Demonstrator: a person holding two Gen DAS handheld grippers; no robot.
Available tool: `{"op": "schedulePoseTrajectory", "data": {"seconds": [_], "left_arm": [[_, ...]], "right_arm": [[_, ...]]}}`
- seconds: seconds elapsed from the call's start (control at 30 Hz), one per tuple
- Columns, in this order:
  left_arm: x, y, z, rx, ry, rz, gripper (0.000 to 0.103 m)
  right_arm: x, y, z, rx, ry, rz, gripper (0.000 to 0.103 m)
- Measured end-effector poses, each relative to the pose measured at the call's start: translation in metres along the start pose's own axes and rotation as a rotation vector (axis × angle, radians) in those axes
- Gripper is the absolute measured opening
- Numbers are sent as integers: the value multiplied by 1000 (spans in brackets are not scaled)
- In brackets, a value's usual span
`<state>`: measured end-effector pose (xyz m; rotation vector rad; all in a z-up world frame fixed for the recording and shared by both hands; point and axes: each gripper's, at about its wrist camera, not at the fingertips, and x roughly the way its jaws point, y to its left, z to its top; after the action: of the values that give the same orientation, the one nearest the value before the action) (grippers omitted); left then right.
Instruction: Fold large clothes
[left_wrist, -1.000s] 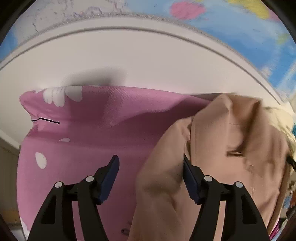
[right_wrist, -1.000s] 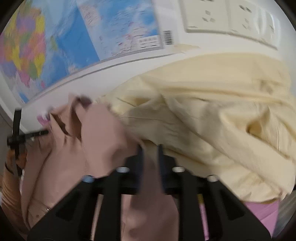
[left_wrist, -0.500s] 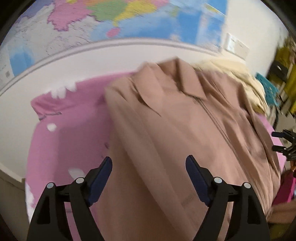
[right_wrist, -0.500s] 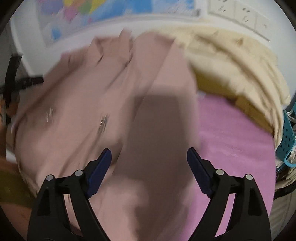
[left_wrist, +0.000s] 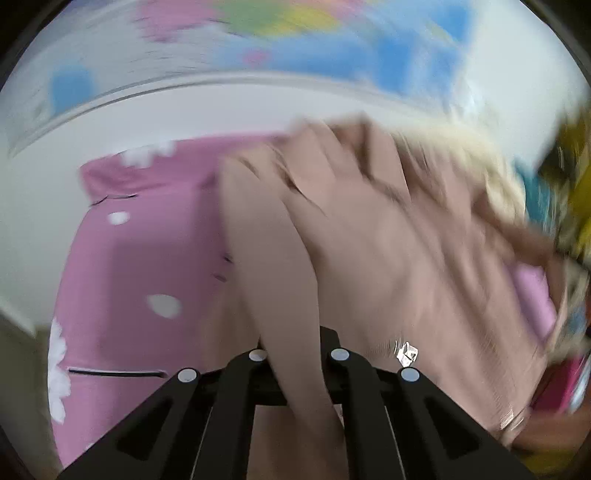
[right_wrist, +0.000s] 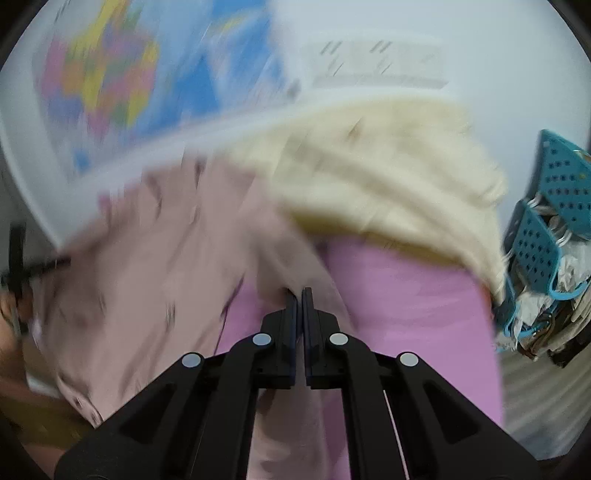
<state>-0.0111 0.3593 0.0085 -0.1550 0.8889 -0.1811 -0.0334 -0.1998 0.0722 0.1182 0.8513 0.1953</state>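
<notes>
One tan shirt (left_wrist: 388, 258) lies crumpled across the pink flowered sheet (left_wrist: 140, 266), its bulk toward the far right part of the sheet and a fold of it running down into the left gripper (left_wrist: 295, 354), whose jaws have just been closing and now pinch that fold between them. In the right wrist view the same shirt (right_wrist: 155, 280) spreads left of the right gripper (right_wrist: 299, 295), and an edge of it meets the tips of the jaws, which have likewise just been closing and now stand together on the cloth (blur hides how much fabric they have). Beyond the shirt, a cream garment (right_wrist: 376, 184) is heaped at the sheet's far edge against the white wall (right_wrist: 498, 74). A coloured map (right_wrist: 122, 85) hangs on that wall, with a blurred row of sockets (right_wrist: 373, 62) to its right. Off the sheet's right edge stands a teal perforated basket (right_wrist: 546, 221) stuffed with hangers and cloth.
</notes>
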Motion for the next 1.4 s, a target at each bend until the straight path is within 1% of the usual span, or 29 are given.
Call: {"op": "schedulePoseTrajectory", "data": {"seconds": [0.03,0.1,0.17,0.2,0.23,0.3,0.33,0.37,0.43,0.47,0.5,0.57,0.67,0.7,0.73,0.77,0.8,0.83,0.87,0.9,1.0,1.07,1.1,1.13,1.17,1.2,1.23,1.27,1.4], "left_arm": [[-11,14,5,-32,-38,-5,3],[-16,26,7,-41,-62,74,4],[-5,35,3,-39,-21,214,5],[-1,36,1,-29,-9,255,11],[8,37,-4,-11,13,341,26],[20,42,-10,-10,50,476,43],[22,46,-14,-28,64,464,42],[20,49,-18,-51,67,406,42],[8,51,-25,-88,62,267,58],[1,49,-30,-92,43,216,60],[-7,46,-35,-88,25,182,68],[-16,34,-45,-66,15,121,72],[-16,9,-63,2,43,70,72],[-9,0,-70,38,66,81,64],[-3,-6,-76,57,94,90,42],[2,-7,-81,57,115,100,27],[3,-4,-82,47,126,113,1],[2,3,-81,15,127,140,2],[-7,14,-77,-22,86,172,2],[-16,22,-73,-47,54,195,2],[-63,62,-52,-189,-61,364,5],[-75,68,-43,-176,-89,508,29],[-73,69,-39,-150,-82,603,56],[-66,66,-35,-104,-61,719,69],[-56,63,-32,-63,-33,798,68],[-47,58,-29,-37,-13,805,62],[-45,53,-27,-30,-19,770,60],[-46,48,-24,-30,-40,731,60],[-60,8,-4,34,-210,514,68]], "right_arm": [[-5,-13,9,28,-27,-31,3],[2,-32,20,19,-23,-110,3],[21,-47,16,58,21,-159,4],[36,-54,12,75,65,-164,10],[50,-60,5,96,104,-211,13],[61,-62,-6,121,143,-231,29],[57,-57,-11,132,119,-205,31],[49,-47,-14,113,82,-188,38],[30,-20,-21,53,10,-151,54],[24,-9,-25,29,-12,-111,62],[21,5,-30,-1,-15,-56,64],[23,35,-46,-67,37,94,65],[47,60,-75,-101,164,234,65],[59,66,-85,-113,204,240,65],[68,69,-92,-118,234,243,65],[76,73,-99,-113,264,254,62],[84,73,-106,-89,284,276,49],[86,71,-107,-76,280,287,43],[85,71,-107,-77,270,297,28],[86,69,-105,-72,276,320,1],[72,66,-95,-82,226,318,3],[68,67,-91,-107,204,264,6],[66,68,-86,-114,194,255,8],[65,67,-82,-117,185,249,8],[64,67,-77,-123,171,227,19],[64,66,-72,-138,159,203,35],[62,70,-64,-171,130,166,43],[60,74,-55,-199,94,136,57],[78,93,-16,-293,9,74,60]]}}
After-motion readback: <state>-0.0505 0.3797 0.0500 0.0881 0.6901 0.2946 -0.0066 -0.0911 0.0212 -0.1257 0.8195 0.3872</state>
